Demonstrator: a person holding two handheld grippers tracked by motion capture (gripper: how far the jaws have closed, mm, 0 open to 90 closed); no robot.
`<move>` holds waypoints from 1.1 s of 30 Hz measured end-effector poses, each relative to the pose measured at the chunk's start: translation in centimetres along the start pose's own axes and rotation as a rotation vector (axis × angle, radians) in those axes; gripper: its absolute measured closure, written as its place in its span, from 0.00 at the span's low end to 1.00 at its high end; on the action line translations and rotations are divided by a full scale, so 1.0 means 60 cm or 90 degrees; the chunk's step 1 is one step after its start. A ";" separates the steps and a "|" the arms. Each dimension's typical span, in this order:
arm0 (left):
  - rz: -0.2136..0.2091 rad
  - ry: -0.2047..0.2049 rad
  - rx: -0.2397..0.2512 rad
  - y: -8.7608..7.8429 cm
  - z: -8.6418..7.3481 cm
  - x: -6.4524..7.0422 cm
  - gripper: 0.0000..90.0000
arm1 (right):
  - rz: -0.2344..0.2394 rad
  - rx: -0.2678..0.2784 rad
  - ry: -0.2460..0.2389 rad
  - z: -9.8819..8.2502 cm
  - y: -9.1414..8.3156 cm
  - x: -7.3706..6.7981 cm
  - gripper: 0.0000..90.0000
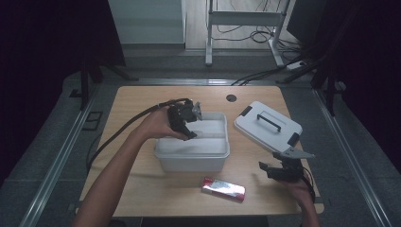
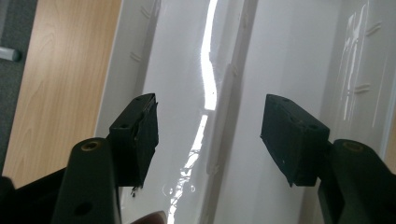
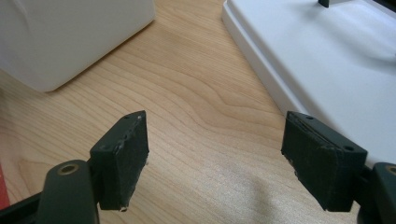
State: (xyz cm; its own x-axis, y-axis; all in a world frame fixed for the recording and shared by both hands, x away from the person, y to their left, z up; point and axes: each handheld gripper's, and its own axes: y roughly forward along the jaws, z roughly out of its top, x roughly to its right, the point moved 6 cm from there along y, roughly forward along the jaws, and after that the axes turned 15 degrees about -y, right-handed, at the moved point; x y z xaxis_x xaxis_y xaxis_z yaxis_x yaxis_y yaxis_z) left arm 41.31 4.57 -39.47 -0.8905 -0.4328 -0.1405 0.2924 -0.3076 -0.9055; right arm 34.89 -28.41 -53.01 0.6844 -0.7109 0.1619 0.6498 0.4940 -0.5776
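The left gripper hangs over the open white box in the middle of the table, jaws spread w/ nothing between them. The right gripper sits low by the table's right edge, jaws spread too, just beside the white lid. A red packet lies in front of the box, near the table's front edge.

Dim room; grey floor, metal stand, cables behind wooden table.

Dim high view with dark surroundings; bright streak of glare along white bin interior; soft shadow on counter; near jaws slightly blurred.
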 end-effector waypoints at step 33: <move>-0.023 0.017 -0.047 0.043 0.002 -0.008 0.61 | -0.003 -0.016 0.006 -0.013 0.001 0.004 0.25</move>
State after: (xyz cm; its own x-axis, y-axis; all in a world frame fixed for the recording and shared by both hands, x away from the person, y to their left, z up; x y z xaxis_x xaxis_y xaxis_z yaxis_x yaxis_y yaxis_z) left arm 42.52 3.91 -41.71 -0.9089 -0.4002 -0.1171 0.2345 -0.2584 -0.9371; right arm 34.81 -28.96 -53.63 0.6787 -0.7174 0.1574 0.6439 0.4781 -0.5973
